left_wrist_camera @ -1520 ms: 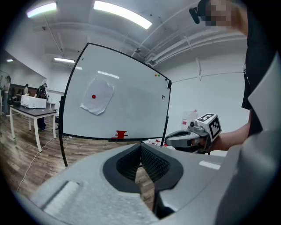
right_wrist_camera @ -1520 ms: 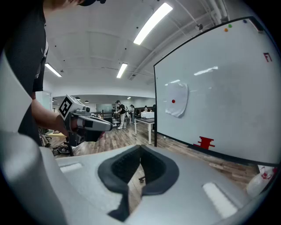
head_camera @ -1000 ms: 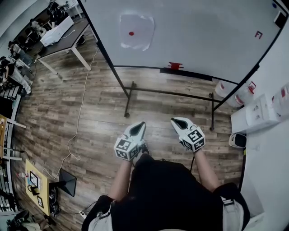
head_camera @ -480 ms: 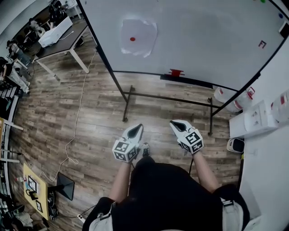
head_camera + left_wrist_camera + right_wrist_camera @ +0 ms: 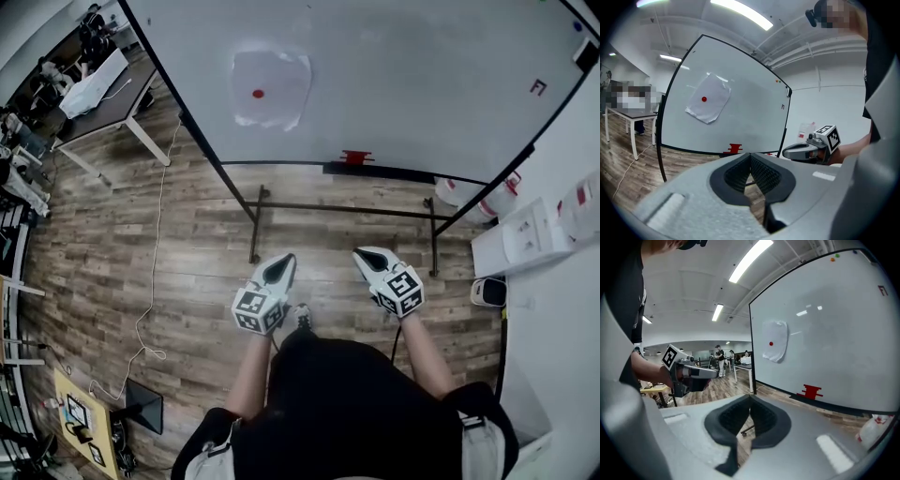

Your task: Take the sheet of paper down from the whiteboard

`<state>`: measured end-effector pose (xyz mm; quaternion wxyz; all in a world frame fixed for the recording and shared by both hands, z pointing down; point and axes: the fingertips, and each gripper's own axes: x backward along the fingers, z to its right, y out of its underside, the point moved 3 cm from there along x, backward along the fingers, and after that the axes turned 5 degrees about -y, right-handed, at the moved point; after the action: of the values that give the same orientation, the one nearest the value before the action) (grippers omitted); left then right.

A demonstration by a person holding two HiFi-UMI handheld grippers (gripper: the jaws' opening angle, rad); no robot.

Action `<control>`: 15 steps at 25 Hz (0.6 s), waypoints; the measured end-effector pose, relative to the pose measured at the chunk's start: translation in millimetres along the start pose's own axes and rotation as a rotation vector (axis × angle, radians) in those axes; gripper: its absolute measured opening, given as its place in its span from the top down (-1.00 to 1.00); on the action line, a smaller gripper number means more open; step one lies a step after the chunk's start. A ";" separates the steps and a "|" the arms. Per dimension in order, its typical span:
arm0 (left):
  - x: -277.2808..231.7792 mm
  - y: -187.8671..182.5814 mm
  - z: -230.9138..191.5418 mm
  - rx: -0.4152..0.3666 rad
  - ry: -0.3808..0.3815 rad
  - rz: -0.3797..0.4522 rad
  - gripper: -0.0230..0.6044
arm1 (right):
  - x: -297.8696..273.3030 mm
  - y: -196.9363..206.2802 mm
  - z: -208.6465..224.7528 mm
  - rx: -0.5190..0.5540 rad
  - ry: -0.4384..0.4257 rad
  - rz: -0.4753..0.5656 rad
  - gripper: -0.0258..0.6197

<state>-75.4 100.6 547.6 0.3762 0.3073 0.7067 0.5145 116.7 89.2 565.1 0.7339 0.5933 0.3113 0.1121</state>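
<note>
The whiteboard (image 5: 825, 333) is smooth and glossy, mirroring the ceiling lights, while the sheet of paper (image 5: 270, 87) on it looks thin, matt and wrinkled. The floor (image 5: 187, 244) is grainy wood plank. The left gripper (image 5: 750, 155) has matt grey plastic shells and black ribbed pads (image 5: 765, 176).

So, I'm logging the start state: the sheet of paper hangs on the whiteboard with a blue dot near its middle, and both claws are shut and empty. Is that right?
Not quite: the dot is red, not blue, as the head view shows. The rest holds: the sheet of paper hangs on the whiteboard, and the left claw and right claw are both shut and empty.
</note>
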 end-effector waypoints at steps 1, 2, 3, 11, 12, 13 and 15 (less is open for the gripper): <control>-3.8 -0.8 -2.4 -0.002 0.008 -0.001 0.89 | -1.2 0.3 2.2 -0.006 0.008 -0.001 0.91; -7.1 -2.6 -4.2 -0.002 0.017 -0.003 0.89 | -2.5 0.4 4.2 -0.011 0.016 -0.002 0.91; -10.0 -4.5 -5.8 0.000 0.025 -0.006 0.89 | -4.0 0.3 5.9 -0.016 0.022 -0.002 0.91; -25.5 -9.5 -24.6 0.016 0.062 -0.025 0.89 | -21.2 -1.2 14.9 -0.039 0.056 -0.014 0.91; -26.0 -7.9 -28.0 0.017 0.067 -0.023 0.89 | -24.0 -1.5 14.2 -0.040 0.056 -0.016 0.91; -26.2 -6.9 -31.1 0.021 0.071 -0.024 0.89 | -26.9 -1.6 13.2 -0.040 0.056 -0.019 0.91; -26.2 -6.0 -38.0 0.035 0.073 -0.022 0.89 | -32.5 -1.1 11.3 -0.033 0.058 -0.030 0.91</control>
<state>-94.1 58.6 554.6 0.3503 0.2869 0.7321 0.5089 97.7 62.5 575.7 0.7357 0.5728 0.3397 0.1233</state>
